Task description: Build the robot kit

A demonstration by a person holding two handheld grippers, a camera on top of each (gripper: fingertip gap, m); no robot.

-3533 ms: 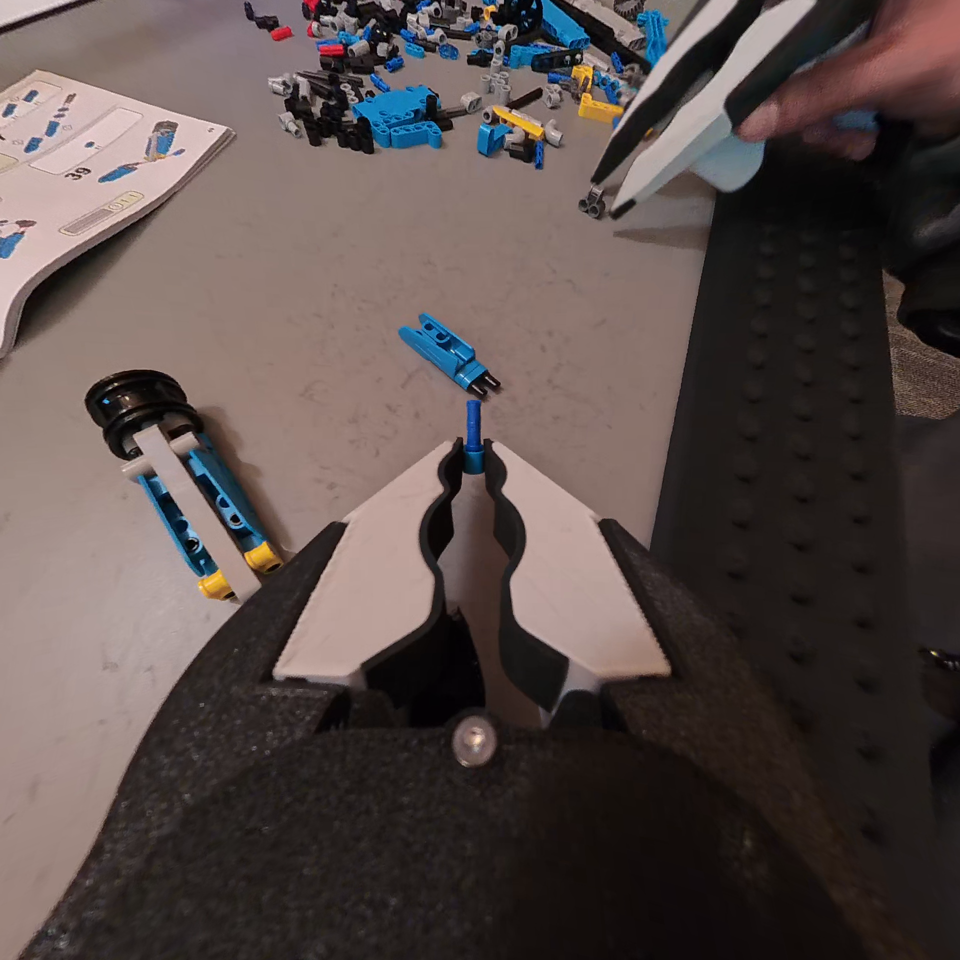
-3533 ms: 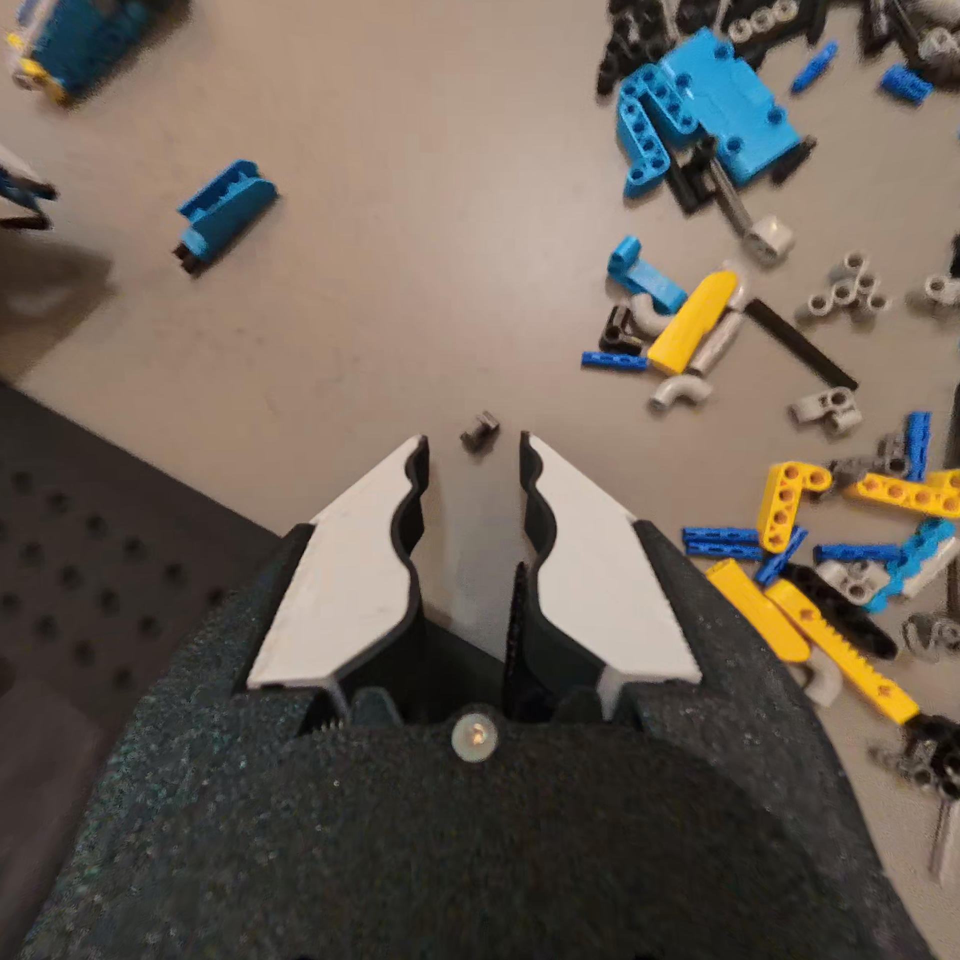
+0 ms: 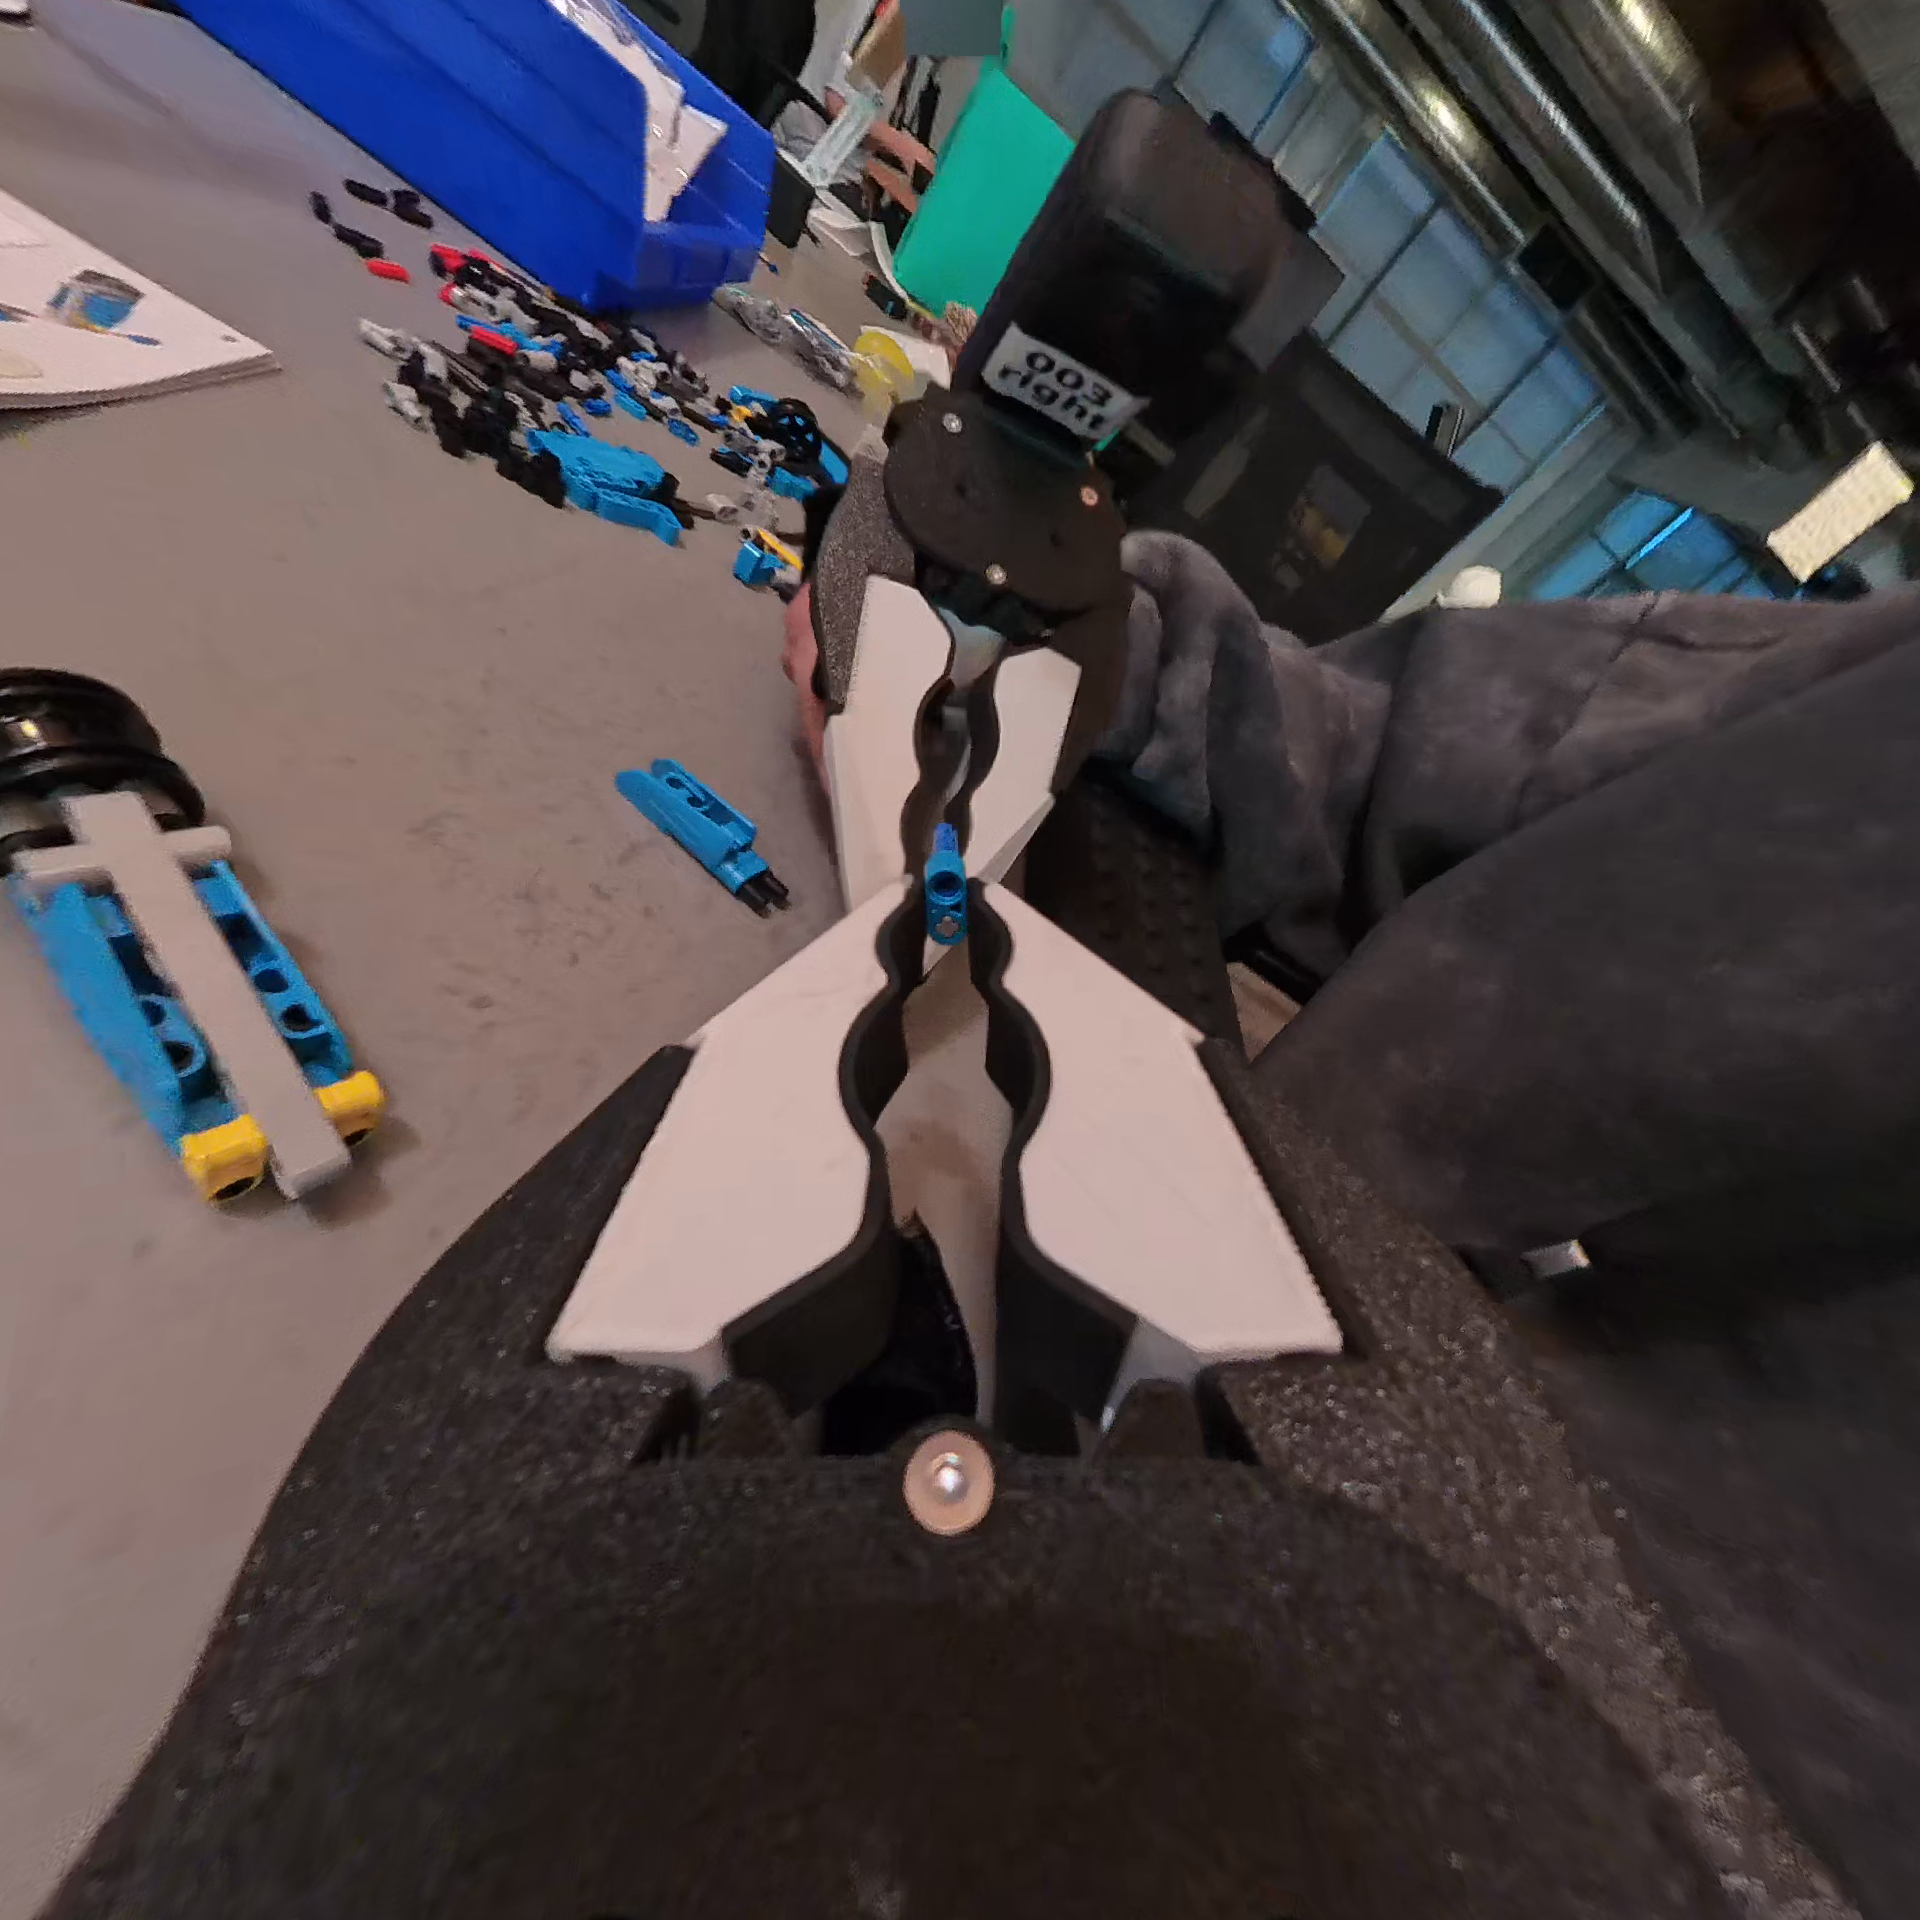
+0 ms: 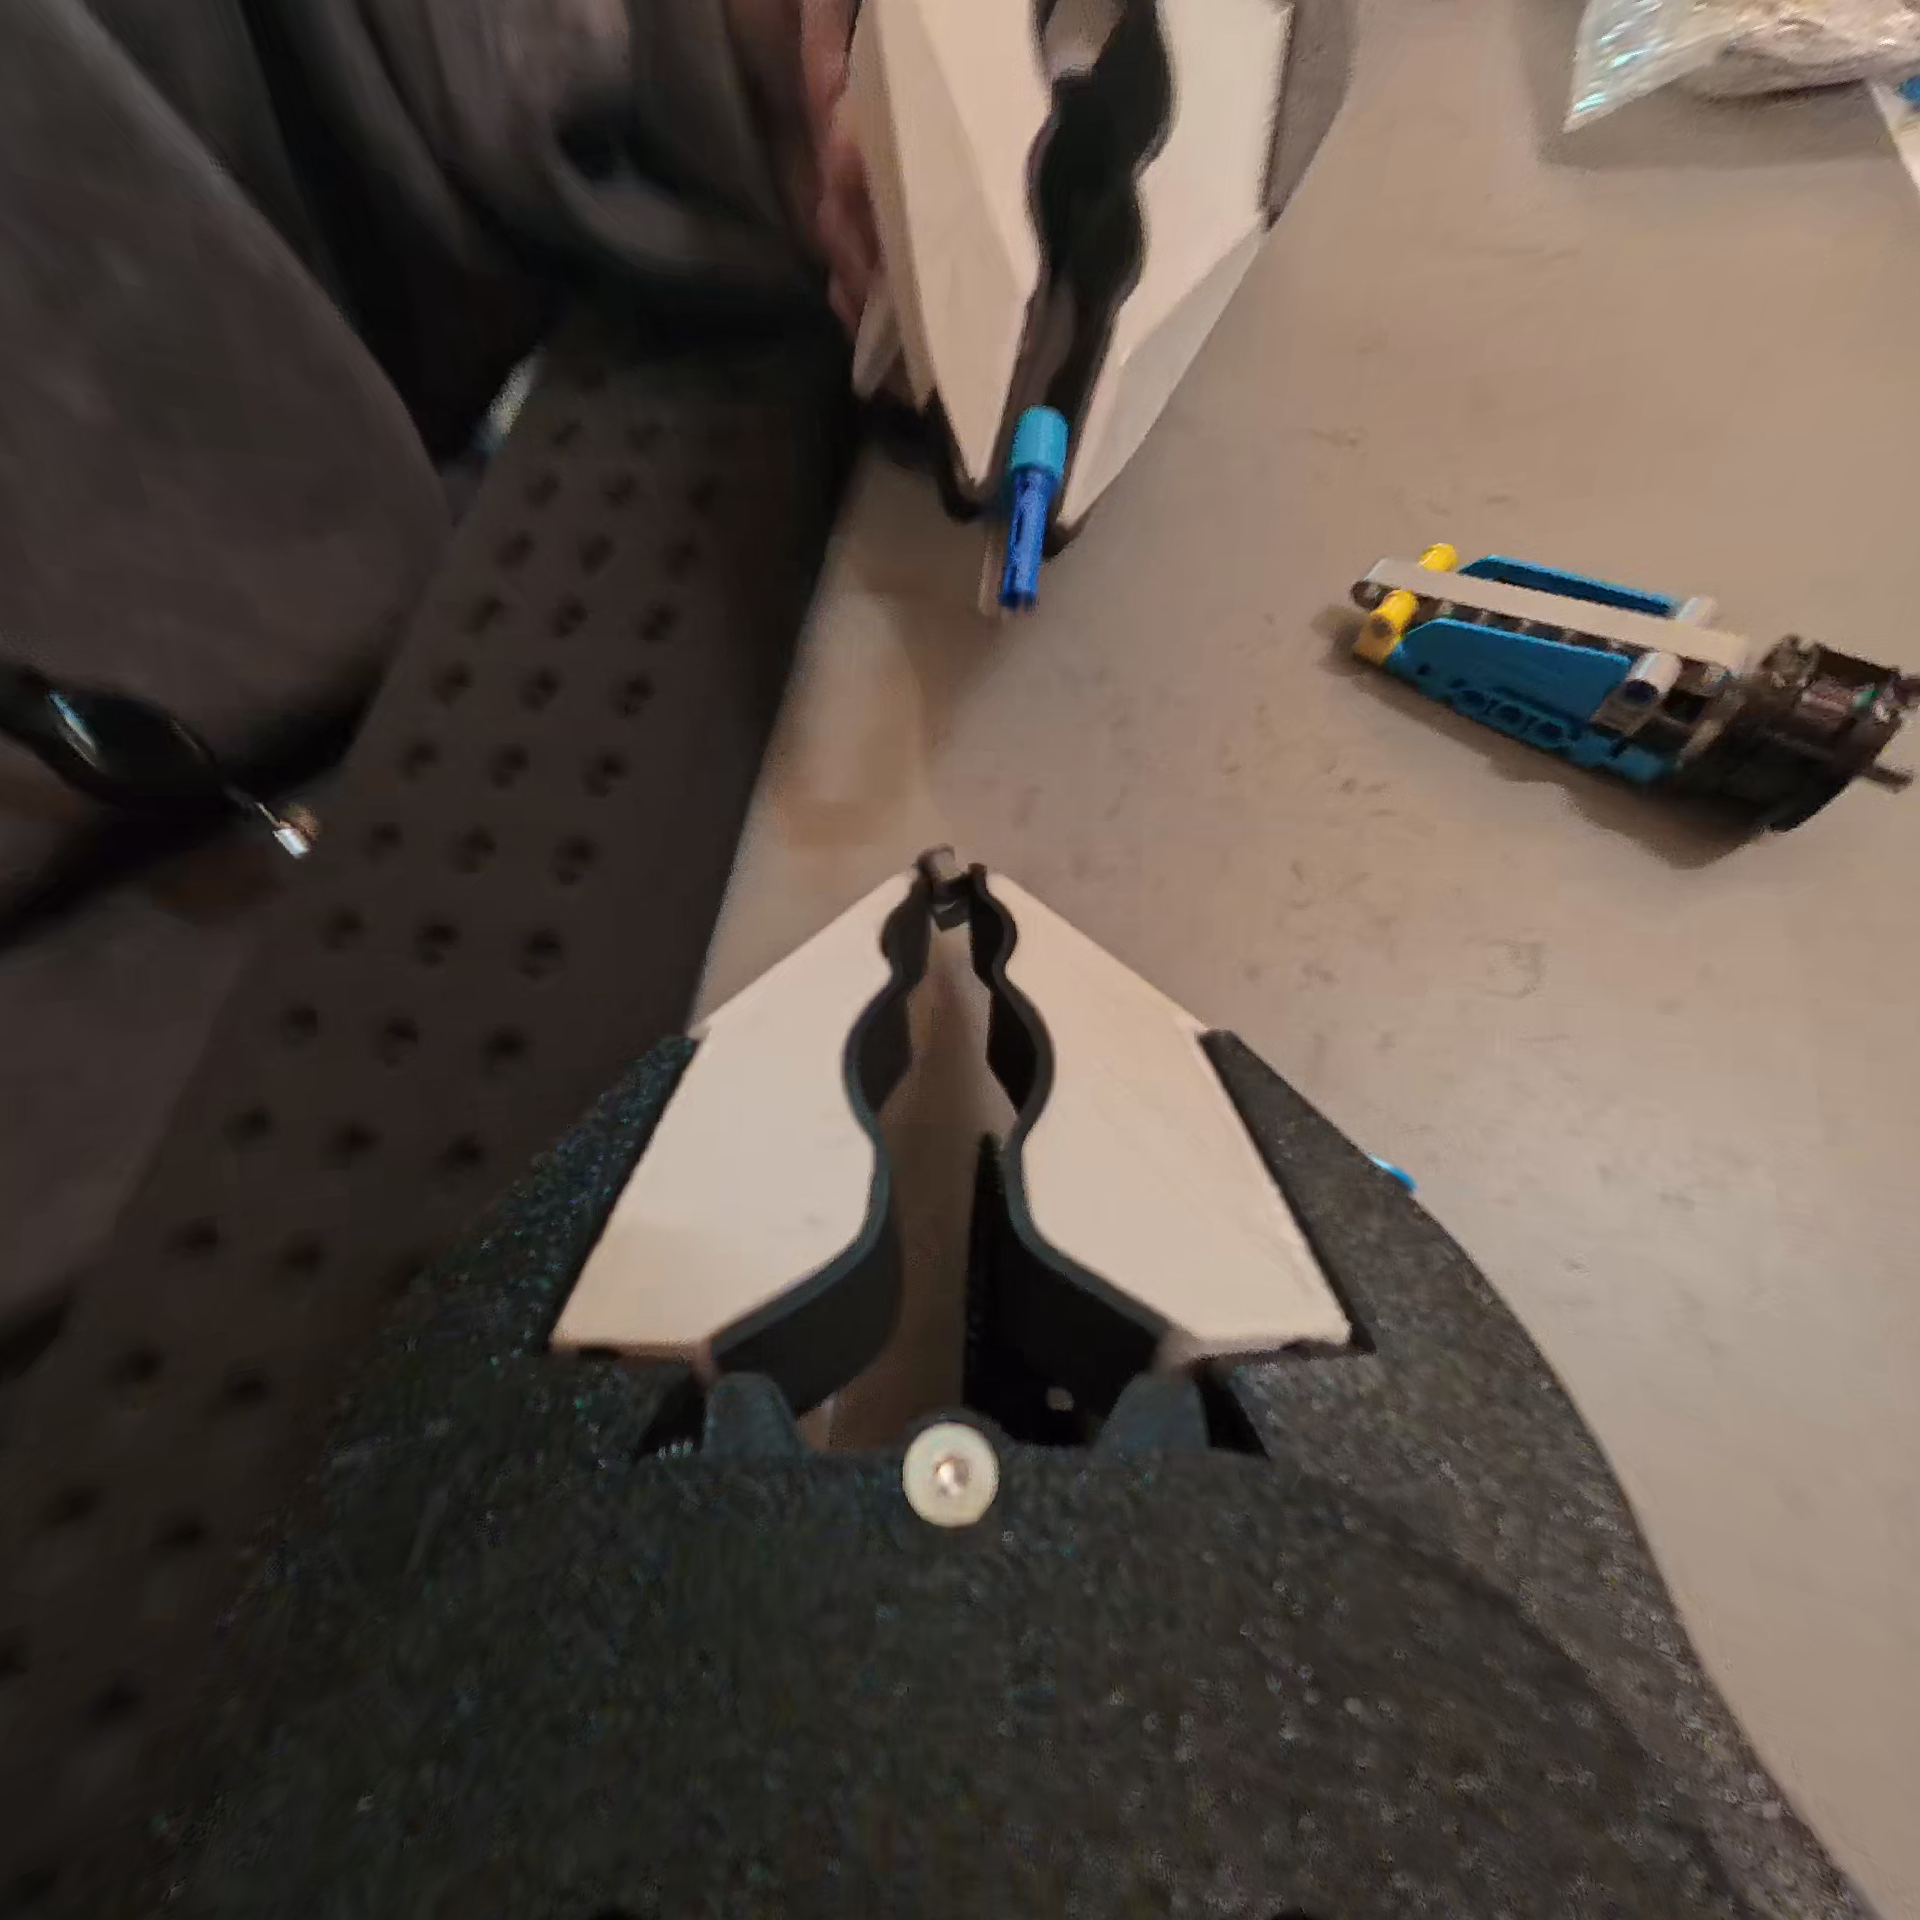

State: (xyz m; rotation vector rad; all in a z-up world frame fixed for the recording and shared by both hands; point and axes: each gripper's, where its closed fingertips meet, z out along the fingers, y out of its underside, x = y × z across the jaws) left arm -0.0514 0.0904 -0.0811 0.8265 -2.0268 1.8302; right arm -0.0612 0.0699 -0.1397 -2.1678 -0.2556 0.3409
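The left gripper (image 3: 943, 914) has its jaws nearly shut, pinching a small blue connector (image 3: 945, 902) right at the tips, with a darker blue pin poking out the far end. From the right wrist view the same piece shows clearly: a light blue sleeve with a blue pin (image 4: 1023, 520) jutting from the left gripper's tips, held just above the grey table (image 4: 1351, 1039).

The right gripper (image 4: 948, 883) is closed down too, nipping a tiny grey piece (image 4: 943, 871) between its tips; what kind of part it is, too small to tell. The two grippers face each other tip to tip over the near table edge, close but apart. A person's dark sleeve (image 3: 1558, 831) sits behind the right gripper.

On the table, left of the left gripper, lies a blue assembly (image 3: 187, 997) with a grey cross beam, yellow end caps and a black wheel at its far end. A smaller blue part (image 3: 696, 831) with black pins lies alone nearer the middle. Farther back is a scatter of loose blue, black and red pieces (image 3: 582, 416), a blue bin (image 3: 499, 135) behind them, and a booklet (image 3: 94, 322) at the left edge.
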